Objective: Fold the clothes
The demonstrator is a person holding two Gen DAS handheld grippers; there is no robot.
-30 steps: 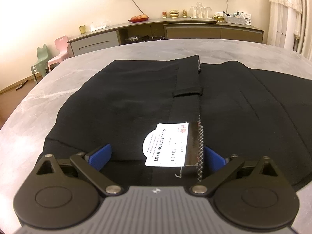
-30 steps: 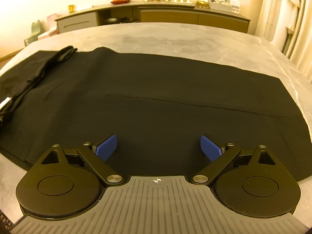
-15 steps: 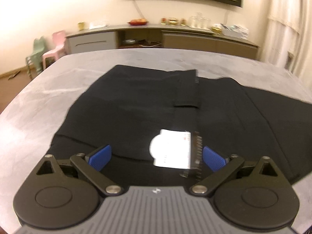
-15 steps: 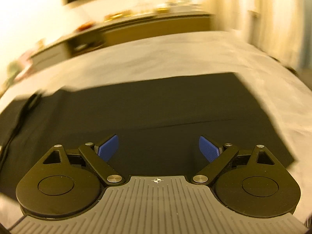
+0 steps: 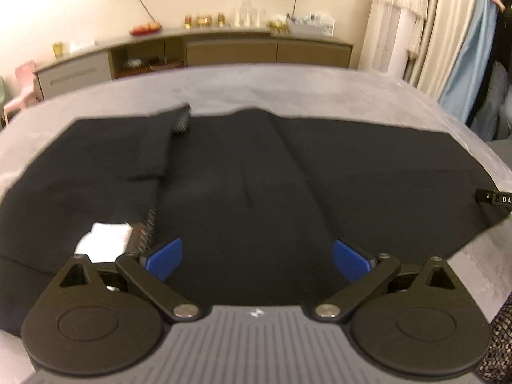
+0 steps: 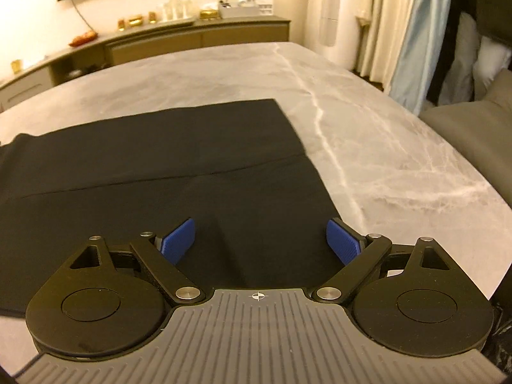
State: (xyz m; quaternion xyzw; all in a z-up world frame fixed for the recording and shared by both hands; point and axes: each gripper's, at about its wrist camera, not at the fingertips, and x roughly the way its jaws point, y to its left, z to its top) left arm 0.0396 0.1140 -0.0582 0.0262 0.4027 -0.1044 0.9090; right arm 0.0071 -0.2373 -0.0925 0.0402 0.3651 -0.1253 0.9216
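Black trousers [image 5: 243, 172] lie flat on the grey marble table [image 5: 288, 86]. In the left wrist view the waistband [image 5: 153, 150] runs down the left, with a white size tag [image 5: 105, 240] beside my left blue pad. My left gripper [image 5: 257, 257] hovers open over the seat area, nothing between its fingers. In the right wrist view the trouser legs [image 6: 153, 172] end at a straight hem [image 6: 304, 153]. My right gripper [image 6: 260, 243] stands open above the near hem corner, its right pad [image 6: 344, 244] over the cloth's edge.
A long sideboard [image 5: 224, 51] with cups, fruit and gold ornaments lines the far wall. Curtains [image 5: 425, 32] hang at the right. Bare marble [image 6: 384, 160] stretches right of the hem, and a grey cushion [image 6: 473, 134] sits past the table's right edge. Small plastic chairs [image 5: 22, 86] stand far left.
Both grippers have swung to the right along the trousers. The tag has slid from the middle of the left view to its left. The right view now reaches the hem and bare table.
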